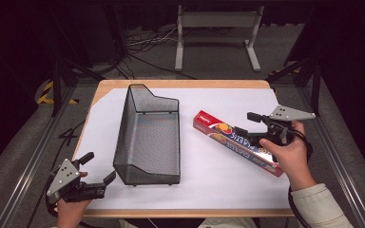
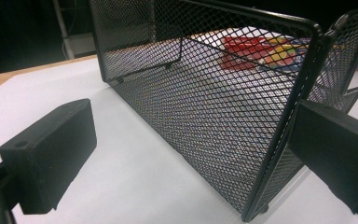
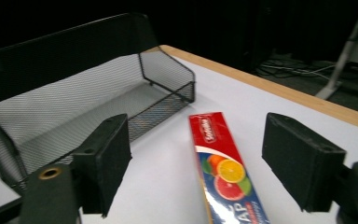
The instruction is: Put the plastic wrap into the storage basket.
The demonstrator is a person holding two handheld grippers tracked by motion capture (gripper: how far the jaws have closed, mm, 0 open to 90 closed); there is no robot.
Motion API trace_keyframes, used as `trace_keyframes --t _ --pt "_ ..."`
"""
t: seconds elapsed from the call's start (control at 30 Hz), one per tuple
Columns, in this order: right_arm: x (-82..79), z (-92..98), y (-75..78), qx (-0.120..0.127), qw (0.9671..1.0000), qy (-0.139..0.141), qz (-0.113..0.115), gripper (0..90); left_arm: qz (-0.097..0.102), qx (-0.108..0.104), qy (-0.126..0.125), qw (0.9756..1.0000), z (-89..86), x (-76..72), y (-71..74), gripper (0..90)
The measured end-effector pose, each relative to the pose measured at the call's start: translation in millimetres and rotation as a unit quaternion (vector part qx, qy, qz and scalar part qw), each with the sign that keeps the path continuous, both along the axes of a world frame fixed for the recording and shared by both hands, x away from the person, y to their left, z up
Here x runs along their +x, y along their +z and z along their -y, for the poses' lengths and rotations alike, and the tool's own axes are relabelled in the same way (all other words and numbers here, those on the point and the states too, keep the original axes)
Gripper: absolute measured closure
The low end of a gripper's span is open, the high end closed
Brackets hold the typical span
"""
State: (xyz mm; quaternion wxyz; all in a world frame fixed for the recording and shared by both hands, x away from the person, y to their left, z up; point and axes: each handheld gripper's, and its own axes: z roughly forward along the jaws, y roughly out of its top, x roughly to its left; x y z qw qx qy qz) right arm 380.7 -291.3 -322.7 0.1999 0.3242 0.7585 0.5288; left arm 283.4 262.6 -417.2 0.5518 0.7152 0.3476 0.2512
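Note:
A black wire-mesh basket [image 1: 147, 137] stands lengthwise in the middle of the white sheet. To its right a long red plastic-wrap box [image 1: 217, 129] with fruit pictures lies diagonally. My right gripper [image 1: 245, 122] hovers over the box's middle with its jaws open. In the right gripper view the box [image 3: 223, 172] runs between and below the wide-apart jaws of my right gripper [image 3: 198, 168], and the basket [image 3: 98, 93] stands left of it. My left gripper [image 1: 99, 166] is open at the basket's near left corner. In the left gripper view that corner [image 2: 270, 186] stands between the spread jaws of my left gripper [image 2: 193, 158].
The white sheet [image 1: 218, 185] covers a wooden table [image 1: 180, 84] whose edge shows at the back. A grey metal stand [image 1: 216, 28] and cables lie on the floor behind. Dark frame rails run along both sides of the table.

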Motion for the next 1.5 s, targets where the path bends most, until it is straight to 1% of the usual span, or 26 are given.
trace_keyframes --t 0.03,0.1,0.13,0.2,0.23,0.3,0.33,0.37,0.4,0.43,0.47,0.53,0.6,0.7,0.8,0.87,0.9,0.93,0.97,1.03,1.1,1.27,1.3,1.33,1.43,1.5 --pt "0.4 2.7 0.0 -0.001 0.9999 -0.012 0.002 21.8 0.000 0.000 0.000 1.0000 0.2 -0.2 0.1 1.9" --pt "1.7 9.9 0.1 -0.002 0.9989 -0.047 0.004 21.8 -0.001 0.000 0.000 1.0000 0.7 -0.6 0.0 1.9" --pt "2.5 12.2 0.2 0.000 0.9985 -0.054 0.005 21.7 -0.001 0.000 0.000 1.0000 0.7 -0.8 -0.1 1.9" --pt "3.7 14.8 0.0 0.003 0.9982 -0.059 0.008 21.5 0.000 0.000 0.001 1.0000 0.3 -1.3 0.0 1.9" --pt "6.3 18.1 -0.7 0.002 0.9980 -0.062 0.008 20.1 0.000 0.002 0.001 1.0000 -0.5 -1.4 0.1 1.9" --pt "10.4 20.3 -1.8 -0.006 0.9979 -0.065 0.006 19.5 -0.002 0.001 0.002 1.0000 -1.0 -1.1 -0.2 1.9" --pt "10.4 20.3 -1.8 -0.006 0.9979 -0.065 0.006 19.5 -0.002 0.001 0.002 1.0000 -1.0 -1.1 -0.2 1.9" --pt "12.4 20.9 -2.3 -0.013 0.9976 -0.068 0.005 20.0 -0.002 0.001 0.002 1.0000 -1.0 -1.1 -0.2 1.9" --pt "15.1 21.6 -3.1 -0.020 0.9972 -0.071 -0.002 23.9 -0.003 0.001 0.002 1.0000 -0.5 -1.3 -0.3 1.9" --pt "16.9 21.6 -3.9 -0.020 0.9971 -0.072 -0.017 30.5 -0.001 0.002 0.003 1.0000 -0.1 -1.6 -0.4 1.9" --pt "19.5 21.7 -4.8 -0.027 0.9972 -0.064 -0.026 31.0 0.000 0.003 0.002 1.0000 -0.1 -1.5 -0.2 1.8" --pt "24.5 19.6 -7.7 -0.034 0.9973 -0.061 -0.023 29.5 -0.001 0.002 0.002 1.0000 -0.7 -1.3 0.0 1.9" --pt "29.4 17.8 -11.0 -0.049 0.9968 -0.058 -0.027 27.4 -0.002 0.002 0.002 1.0000 -1.0 -1.1 -0.2 1.8" --pt "37.8 14.9 -19.1 -0.067 0.9956 -0.048 -0.045 24.3 -0.002 0.002 0.002 1.0000 -1.2 -1.4 -0.3 1.8" --pt "44.6 12.0 -27.4 -0.084 0.9929 -0.038 -0.075 23.9 -0.001 0.001 0.003 1.0000 -1.5 -1.4 -0.6 1.8" --pt "48.0 10.2 -31.3 -0.095 0.9914 -0.031 -0.085 22.7 -0.003 0.000 0.004 1.0000 -1.5 -1.6 -0.8 1.8" --pt "48.0 10.2 -31.3 -0.095 0.9914 -0.031 -0.085 22.7 -0.003 0.000 0.004 1.0000 -1.5 -1.6 -0.8 1.8" --pt "50.7 7.6 -35.0 -0.110 0.9889 -0.022 -0.098 22.7 -0.003 0.001 0.003 1.0000 -1.2 -1.8 -0.9 1.8" --pt "50.7 7.6 -35.0 -0.110 0.9889 -0.022 -0.098 22.7 -0.003 0.001 0.003 1.0000 -1.2 -1.8 -0.9 1.8" --pt "52.2 5.5 -38.9 -0.122 0.9864 -0.017 -0.109 20.9 -0.005 0.002 0.001 1.0000 -1.1 -1.8 -0.7 1.8" --pt "53.5 4.3 -42.5 -0.125 0.9843 -0.016 -0.123 19.8 -0.003 0.001 0.002 1.0000 -0.8 -2.0 -0.8 1.8" --pt "57.9 2.6 -52.0 -0.145 0.9791 -0.008 -0.142 15.8 -0.003 0.000 0.003 1.0000 -1.1 -2.8 -0.9 1.8" --pt "58.9 2.3 -54.2 -0.149 0.9777 -0.006 -0.148 15.4 -0.003 0.001 0.003 1.0000 -1.3 -2.9 -0.9 1.8" --pt "59.9 2.3 -55.7 -0.153 0.9769 -0.005 -0.149 15.3 -0.002 0.001 0.004 1.0000 -1.5 -3.0 -0.8 1.8" --pt "61.9 0.4 -60.9 -0.165 0.9726 0.003 -0.164 15.3 -0.002 0.003 0.003 1.0000 -1.9 -3.4 -0.8 1.8" --pt "62.3 -1.8 -63.4 -0.175 0.9704 0.004 -0.166 15.3 -0.003 0.004 0.004 1.0000 -2.1 -3.9 -0.7 1.8"
